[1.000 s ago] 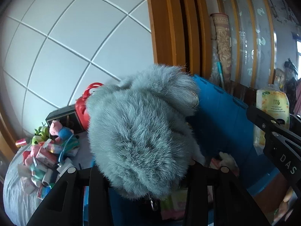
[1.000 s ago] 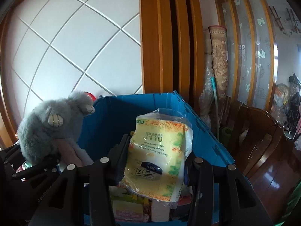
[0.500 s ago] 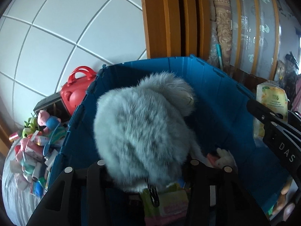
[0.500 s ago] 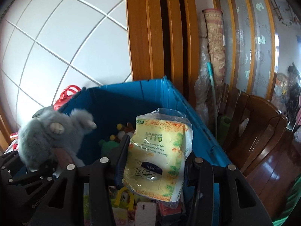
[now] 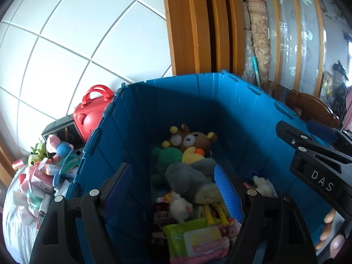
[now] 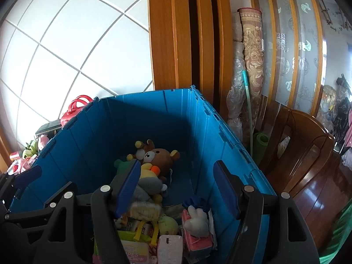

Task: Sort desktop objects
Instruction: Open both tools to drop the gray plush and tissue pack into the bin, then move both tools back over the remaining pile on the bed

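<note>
Over the blue bin point(image 5: 253, 110), both grippers, left point(image 5: 173, 189) and right point(image 6: 178, 189), hang with jaws spread and empty. Grey plush point(image 5: 187, 176) lies inside beside the bear point(image 5: 195, 140).

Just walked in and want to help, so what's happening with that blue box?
A person is sorting desk clutter into the blue crate with handheld tongs. Both the left tongs and right tongs hang open and empty over it. The grey plush lies inside beside a brown bear, with wipes nearer the camera. More small items wait on the table to the left.
</note>
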Motion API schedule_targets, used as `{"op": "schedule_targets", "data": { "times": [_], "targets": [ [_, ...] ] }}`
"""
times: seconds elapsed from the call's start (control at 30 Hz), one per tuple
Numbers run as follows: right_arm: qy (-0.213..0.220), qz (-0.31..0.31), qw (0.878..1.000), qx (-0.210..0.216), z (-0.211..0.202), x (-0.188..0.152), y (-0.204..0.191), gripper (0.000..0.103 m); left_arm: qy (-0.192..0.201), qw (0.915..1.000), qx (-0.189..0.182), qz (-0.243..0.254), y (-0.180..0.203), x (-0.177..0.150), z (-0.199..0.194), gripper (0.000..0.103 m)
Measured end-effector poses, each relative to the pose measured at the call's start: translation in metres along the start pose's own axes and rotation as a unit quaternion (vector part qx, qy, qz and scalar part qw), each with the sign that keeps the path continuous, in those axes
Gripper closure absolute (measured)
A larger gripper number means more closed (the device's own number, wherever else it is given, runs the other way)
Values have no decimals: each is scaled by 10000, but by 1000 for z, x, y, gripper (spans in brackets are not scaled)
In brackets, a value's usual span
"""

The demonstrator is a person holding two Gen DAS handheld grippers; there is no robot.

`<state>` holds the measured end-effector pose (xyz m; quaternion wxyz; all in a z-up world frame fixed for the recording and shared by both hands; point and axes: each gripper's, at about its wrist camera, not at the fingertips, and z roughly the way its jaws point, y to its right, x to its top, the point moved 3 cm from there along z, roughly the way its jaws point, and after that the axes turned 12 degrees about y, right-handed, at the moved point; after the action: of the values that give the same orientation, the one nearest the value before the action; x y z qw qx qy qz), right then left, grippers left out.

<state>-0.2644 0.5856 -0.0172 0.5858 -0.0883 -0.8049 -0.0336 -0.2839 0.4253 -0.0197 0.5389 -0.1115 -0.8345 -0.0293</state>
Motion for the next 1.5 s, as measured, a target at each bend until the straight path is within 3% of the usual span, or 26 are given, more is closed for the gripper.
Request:
{"op": "schedule_targets", "data": {
  "times": [0.33,0.4,0.53,0.67,0.9,1.27,1.5],
  "targets": [
    [35,178,9998,-34,-3,-1,3,34,171,9996,42,-205,-8,-2,-7,24],
    [6,180,9998,-57,-3,-1,3,16,252,9994,150,-175,-10,-2,-10,24],
    [98,174,9997,-120,-7,-3,0,0,431,9985,250,-209,-20,-7,-25,20],
    [189,169,9995,-184,-11,-4,-3,0,480,9981,263,-279,-34,-13,-42,20],
    [374,284,9988,-140,-25,-9,-14,0,651,9937,694,-598,-81,-24,-76,18],
    [321,-135,9965,761,-52,-15,-121,0,659,9849,1294,-942,-162,-51,-113,18],
    [374,-330,9935,1018,-74,-18,-191,0,598,9819,1460,-1045,-225,-70,-133,18]
  ]
}}
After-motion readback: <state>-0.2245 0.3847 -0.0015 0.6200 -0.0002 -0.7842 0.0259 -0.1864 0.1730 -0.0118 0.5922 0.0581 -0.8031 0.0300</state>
